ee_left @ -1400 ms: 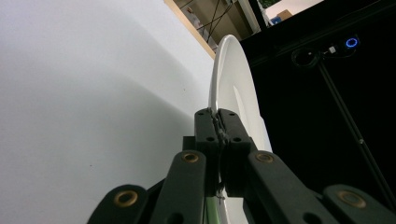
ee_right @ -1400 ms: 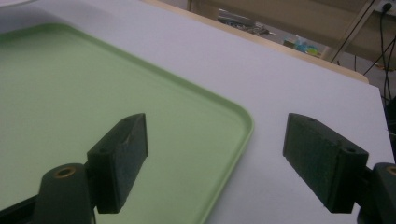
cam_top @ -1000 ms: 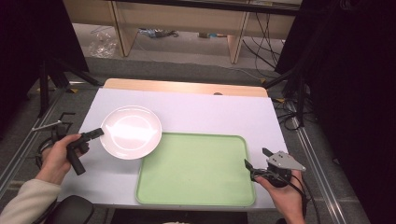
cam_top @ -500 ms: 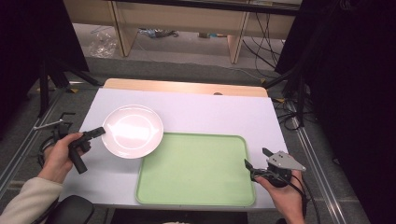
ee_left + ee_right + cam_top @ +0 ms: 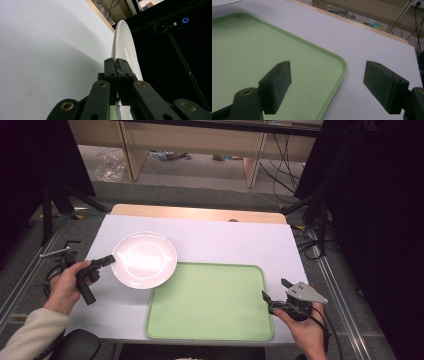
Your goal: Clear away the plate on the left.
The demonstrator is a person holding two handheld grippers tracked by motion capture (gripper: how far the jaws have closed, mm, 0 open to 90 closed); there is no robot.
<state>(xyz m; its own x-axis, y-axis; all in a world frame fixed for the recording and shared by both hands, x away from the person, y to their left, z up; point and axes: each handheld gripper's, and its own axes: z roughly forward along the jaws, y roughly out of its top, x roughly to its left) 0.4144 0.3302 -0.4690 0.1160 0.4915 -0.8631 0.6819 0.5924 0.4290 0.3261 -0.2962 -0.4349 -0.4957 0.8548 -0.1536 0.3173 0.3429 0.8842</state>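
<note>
The left gripper [image 5: 107,261] is pinching the near-left rim of the white plate [image 5: 144,259] with its fingers clamped together, seemingly to carry it onto the green tray [image 5: 210,320], while the right gripper [image 5: 275,292] is waiting, fingers apart, by the tray's right edge on the bench [image 5: 225,240].

Ahead of our left hand-held gripper [image 5: 109,260] the white plate [image 5: 144,259] blocks the way, its rim pinched between the jaws, and its near edge reaches over the corner of the green tray [image 5: 210,300]. Beyond the plate the white tabletop [image 5: 225,240] lies bare, and we could pass there freely. Our right hand-held gripper [image 5: 274,290] stands with jaws wide apart astride the tray's right rim; to its left the tray floor is bare. To its right we have just a narrow strip of tabletop before the edge.
</note>
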